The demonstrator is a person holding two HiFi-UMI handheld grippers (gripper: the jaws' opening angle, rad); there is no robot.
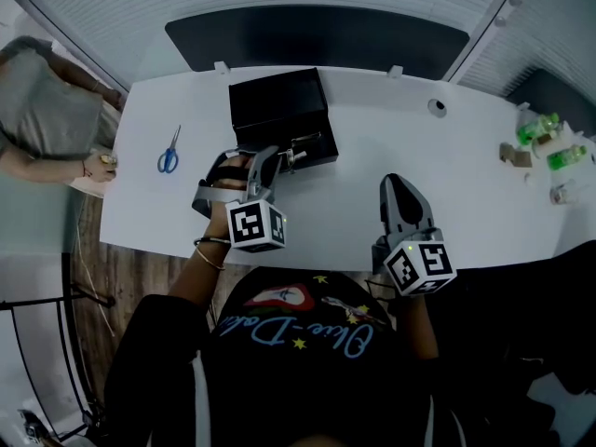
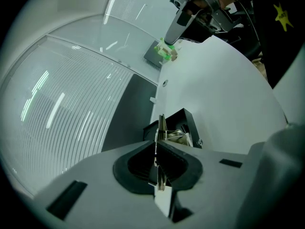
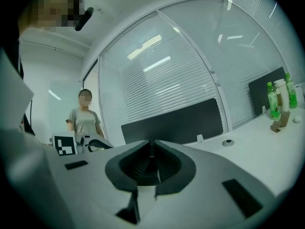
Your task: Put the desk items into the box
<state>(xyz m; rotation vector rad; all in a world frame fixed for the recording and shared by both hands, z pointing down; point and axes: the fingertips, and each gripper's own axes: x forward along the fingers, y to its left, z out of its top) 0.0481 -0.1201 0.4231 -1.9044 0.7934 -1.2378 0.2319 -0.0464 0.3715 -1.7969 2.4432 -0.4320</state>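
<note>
An open black box (image 1: 279,115) stands at the middle of the white desk (image 1: 466,203). My left gripper (image 1: 277,159) hovers at the box's front edge, shut on a thin metal item (image 2: 161,128) that shows edge-on between the jaws. Past it, the left gripper view looks into the box (image 2: 183,120), where more metal parts (image 2: 178,137) lie. Blue-handled scissors (image 1: 169,152) lie on the desk to the box's left. My right gripper (image 1: 398,190) hangs over the desk's near edge at the right, shut with nothing in it (image 3: 151,149).
Green bottles (image 1: 540,130) and small items stand at the desk's far right. A round cable hole (image 1: 437,106) sits right of the box. A person (image 1: 47,110) stands at the desk's left end. A dark panel (image 1: 317,35) runs behind the desk.
</note>
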